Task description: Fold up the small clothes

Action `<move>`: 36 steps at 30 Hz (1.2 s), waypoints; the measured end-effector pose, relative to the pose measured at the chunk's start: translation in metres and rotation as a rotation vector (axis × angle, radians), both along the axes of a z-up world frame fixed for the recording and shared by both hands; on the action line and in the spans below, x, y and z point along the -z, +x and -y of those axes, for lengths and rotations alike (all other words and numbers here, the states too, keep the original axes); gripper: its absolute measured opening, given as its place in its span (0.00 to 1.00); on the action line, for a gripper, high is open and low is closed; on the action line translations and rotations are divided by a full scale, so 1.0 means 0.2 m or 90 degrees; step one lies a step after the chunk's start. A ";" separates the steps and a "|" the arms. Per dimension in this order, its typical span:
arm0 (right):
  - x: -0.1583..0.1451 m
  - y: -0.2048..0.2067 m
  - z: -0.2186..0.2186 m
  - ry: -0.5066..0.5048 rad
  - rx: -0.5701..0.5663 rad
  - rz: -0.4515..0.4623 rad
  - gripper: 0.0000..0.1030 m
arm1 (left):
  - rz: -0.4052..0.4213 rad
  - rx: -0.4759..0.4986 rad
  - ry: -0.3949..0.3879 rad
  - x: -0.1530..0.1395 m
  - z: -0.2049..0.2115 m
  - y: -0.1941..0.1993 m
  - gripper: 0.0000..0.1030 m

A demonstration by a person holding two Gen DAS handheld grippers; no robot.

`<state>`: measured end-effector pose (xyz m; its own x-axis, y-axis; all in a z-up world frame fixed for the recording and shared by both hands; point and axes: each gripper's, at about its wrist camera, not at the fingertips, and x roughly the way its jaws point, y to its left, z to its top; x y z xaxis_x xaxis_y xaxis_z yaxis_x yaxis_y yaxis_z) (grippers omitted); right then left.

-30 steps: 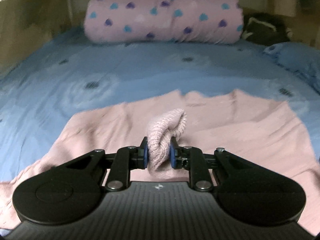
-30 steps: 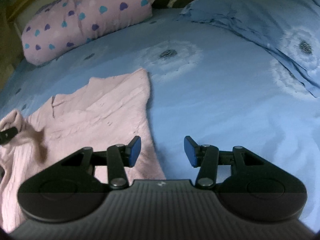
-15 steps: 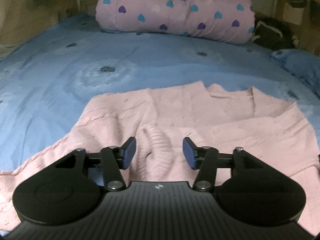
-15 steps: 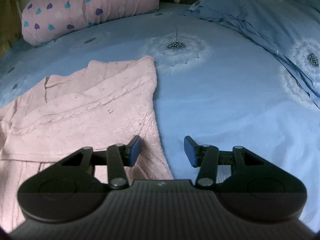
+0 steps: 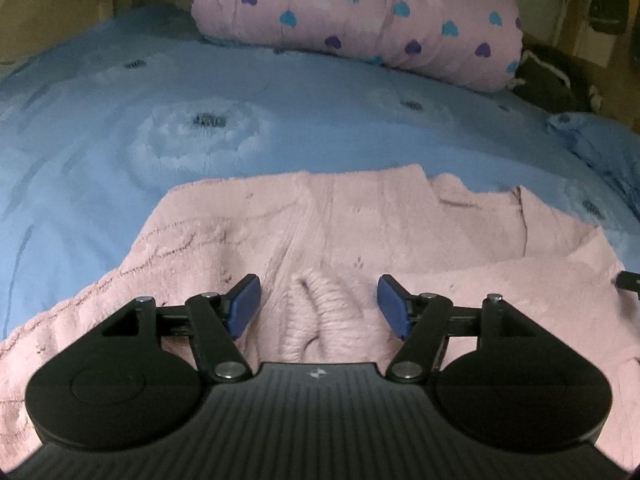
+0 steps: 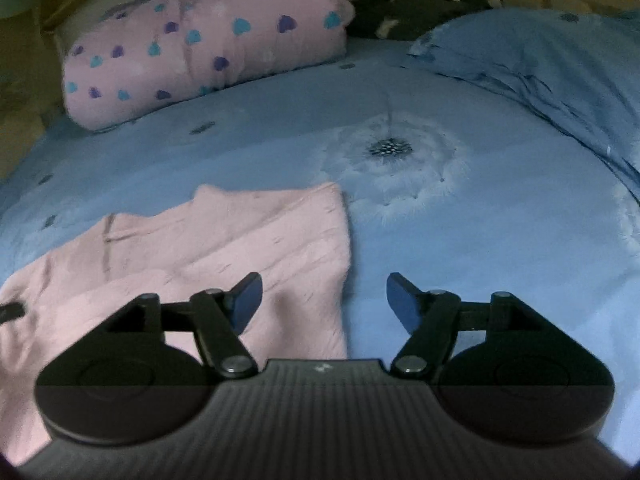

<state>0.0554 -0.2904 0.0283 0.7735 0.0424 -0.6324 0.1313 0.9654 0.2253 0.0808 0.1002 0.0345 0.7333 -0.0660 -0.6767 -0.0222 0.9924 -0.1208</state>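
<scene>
Pink sweater [image 5: 360,232]: fuzzy matt knit, ribbed cuff [image 5: 316,312]. Bed sheet [image 6: 440,240]: smooth blue printed cloth. Left tongs [image 5: 318,308]: matt black plastic, blue pads.

A bed [image 6: 280,152] covered by a blue sheet printed with dandelion heads carries everything. A pink knitted sweater [image 5: 360,232] lies spread flat near its near edge. At the far edge rests a rolled pink quilt with hearts [image 5: 360,20], beside a blue pillow [image 6: 540,64] and a dark garment [image 6: 416,12].

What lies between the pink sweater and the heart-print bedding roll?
Only bare blue dandelion-print bedsheet separates the pink sweater from the heart-print bedding roll, shown in both wrist views.
</scene>
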 end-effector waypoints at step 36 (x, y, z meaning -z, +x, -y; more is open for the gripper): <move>0.10 0.08 0.00 0.073 0.002 0.108 0.16 | 0.079 0.047 0.016 -0.03 0.06 -0.01 0.25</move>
<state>0.0712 -0.2906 0.0091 0.8689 0.1048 -0.4837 0.0844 0.9317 0.3534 0.0778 0.0890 0.0408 0.8050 -0.1070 -0.5836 0.0646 0.9936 -0.0931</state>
